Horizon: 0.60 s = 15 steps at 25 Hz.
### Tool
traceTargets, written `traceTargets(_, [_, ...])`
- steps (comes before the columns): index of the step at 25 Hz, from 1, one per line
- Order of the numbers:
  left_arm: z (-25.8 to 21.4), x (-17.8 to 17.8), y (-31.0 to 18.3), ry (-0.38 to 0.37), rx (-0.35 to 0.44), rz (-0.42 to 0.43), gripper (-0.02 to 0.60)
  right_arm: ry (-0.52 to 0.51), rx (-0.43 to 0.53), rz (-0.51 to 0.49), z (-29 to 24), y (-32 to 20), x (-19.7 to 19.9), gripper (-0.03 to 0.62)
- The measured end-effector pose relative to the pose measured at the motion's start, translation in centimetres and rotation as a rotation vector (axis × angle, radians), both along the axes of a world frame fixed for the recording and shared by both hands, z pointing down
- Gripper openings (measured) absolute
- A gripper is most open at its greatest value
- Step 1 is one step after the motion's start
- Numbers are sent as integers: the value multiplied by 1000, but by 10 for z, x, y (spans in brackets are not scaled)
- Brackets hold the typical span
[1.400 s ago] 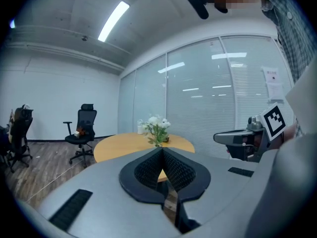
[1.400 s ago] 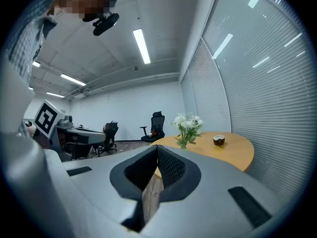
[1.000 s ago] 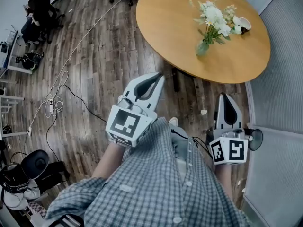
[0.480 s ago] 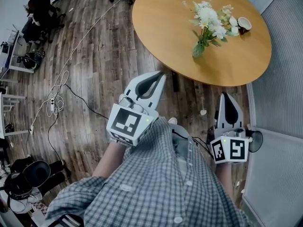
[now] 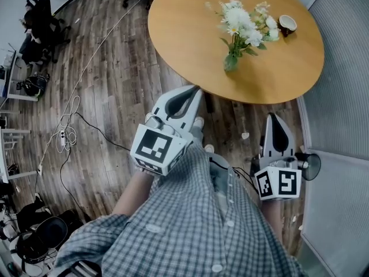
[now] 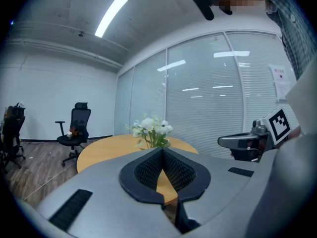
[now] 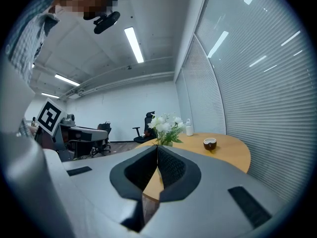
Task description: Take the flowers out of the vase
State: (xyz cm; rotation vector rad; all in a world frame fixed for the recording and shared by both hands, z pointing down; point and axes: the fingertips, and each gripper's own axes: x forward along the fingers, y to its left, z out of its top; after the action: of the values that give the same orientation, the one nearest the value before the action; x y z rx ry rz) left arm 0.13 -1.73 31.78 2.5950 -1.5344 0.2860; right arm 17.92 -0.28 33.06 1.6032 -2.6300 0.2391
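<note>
Dark wood-plank flooring (image 5: 121, 79) lies around a round wooden table (image 5: 184, 33), with loose cables (image 5: 66, 128) trailing across the boards on the left. White flowers (image 5: 242, 21) stand upright in a small green glass vase (image 5: 231, 62) on the table, toward its right side. A brown cup (image 5: 286, 23) with a white inside sits near them, closer to the table's edge.

Both grippers are held over the floor on the near side of the table, well apart from the vase, in front of the person's checked shirt (image 5: 196, 224). The left gripper (image 5: 194, 89) has its jaws pressed together with nothing between them. The right gripper (image 5: 273, 116) is likewise closed and empty.

The left gripper view shows a black office chair (image 6: 74, 130) beyond the table. Slatted blinds (image 7: 257, 98) cover the glass wall beside it.
</note>
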Motion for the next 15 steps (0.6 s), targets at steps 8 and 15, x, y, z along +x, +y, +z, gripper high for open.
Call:
traceTargets(8, [11, 16, -34, -33, -9, 88, 8, 0, -10, 51, 3, -23, 4, 11])
traceTargets(15, [23, 32, -67, -45, -12, 229, 9, 11, -32, 84, 6, -49, -2, 11])
